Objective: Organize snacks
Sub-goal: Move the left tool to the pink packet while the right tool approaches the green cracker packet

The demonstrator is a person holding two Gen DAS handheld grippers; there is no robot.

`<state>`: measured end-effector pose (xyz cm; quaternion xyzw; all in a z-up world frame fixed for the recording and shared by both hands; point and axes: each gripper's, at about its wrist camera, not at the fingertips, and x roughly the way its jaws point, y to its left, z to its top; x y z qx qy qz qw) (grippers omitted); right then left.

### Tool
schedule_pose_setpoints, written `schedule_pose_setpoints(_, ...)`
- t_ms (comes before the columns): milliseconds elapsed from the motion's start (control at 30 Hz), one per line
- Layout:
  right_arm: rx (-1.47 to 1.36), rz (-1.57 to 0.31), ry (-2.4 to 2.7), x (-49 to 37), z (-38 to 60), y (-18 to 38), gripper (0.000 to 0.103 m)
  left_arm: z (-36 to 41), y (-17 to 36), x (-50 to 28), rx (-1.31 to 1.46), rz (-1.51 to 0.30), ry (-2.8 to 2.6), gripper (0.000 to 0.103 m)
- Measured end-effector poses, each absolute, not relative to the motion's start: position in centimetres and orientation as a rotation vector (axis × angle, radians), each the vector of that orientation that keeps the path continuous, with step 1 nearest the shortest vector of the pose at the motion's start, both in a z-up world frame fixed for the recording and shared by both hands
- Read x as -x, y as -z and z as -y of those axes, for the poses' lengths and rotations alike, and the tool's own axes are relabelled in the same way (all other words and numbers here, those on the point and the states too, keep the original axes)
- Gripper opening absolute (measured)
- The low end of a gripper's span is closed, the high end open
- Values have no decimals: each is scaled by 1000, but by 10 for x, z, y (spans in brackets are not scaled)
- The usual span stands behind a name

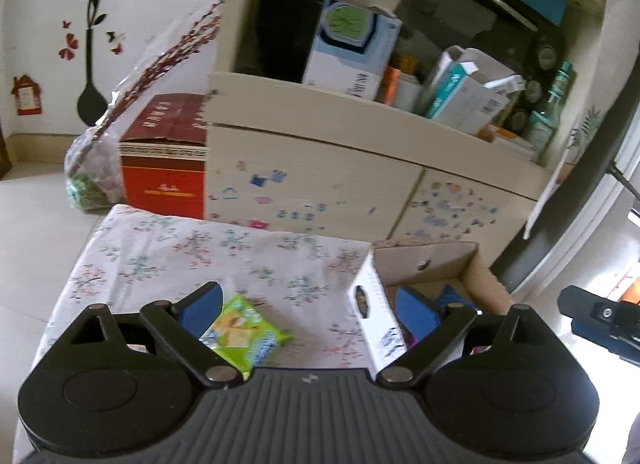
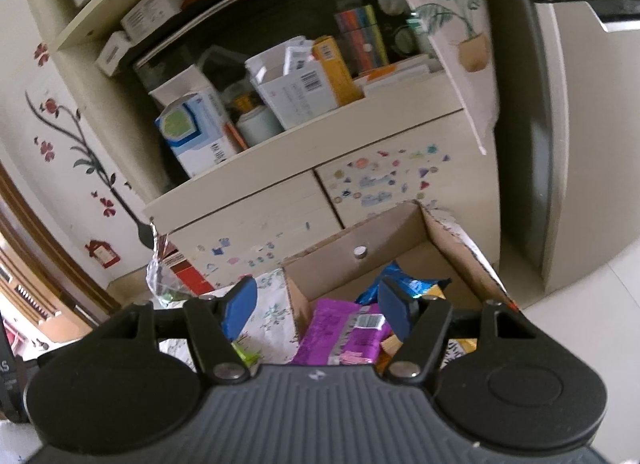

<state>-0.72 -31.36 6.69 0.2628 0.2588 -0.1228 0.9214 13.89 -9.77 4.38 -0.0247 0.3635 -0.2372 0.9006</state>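
Observation:
A green snack packet (image 1: pixel 240 330) lies on the floral tablecloth (image 1: pixel 200 248), just inside the left finger of my left gripper (image 1: pixel 308 304). That gripper is open and touches nothing. To its right stands an open cardboard box (image 1: pixel 432 260). My right gripper (image 2: pixel 316 296) hangs open over the near left corner of the same box (image 2: pixel 340 252), with nothing pressed between its pads. A purple packet (image 2: pixel 340 332) and a blue wrapper (image 2: pixel 424 287) lie inside the box, with other snacks partly hidden beneath them. A corner of the green packet (image 2: pixel 244 352) shows under the right gripper's left finger.
Behind the table stands a cream cabinet (image 1: pixel 320 167) with stickers on its doors and a shelf crowded with cartons and bottles. On the floor to the left sit a red carton (image 1: pixel 164 159) and a clear plastic bag (image 1: pixel 88 175). The other gripper's body (image 1: pixel 600 320) shows at the right edge.

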Motion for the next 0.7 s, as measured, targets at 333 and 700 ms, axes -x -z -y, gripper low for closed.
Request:
schedule_pose_setpoints(333, -520, -544, 179, -5, 292, -64, 70, 71, -5, -151, -3, -857, 403, 97)
schedule_pose_setpoints(700, -438, -572, 17, -31, 251, -58, 73, 73, 39, -148, -90, -957, 432, 97)
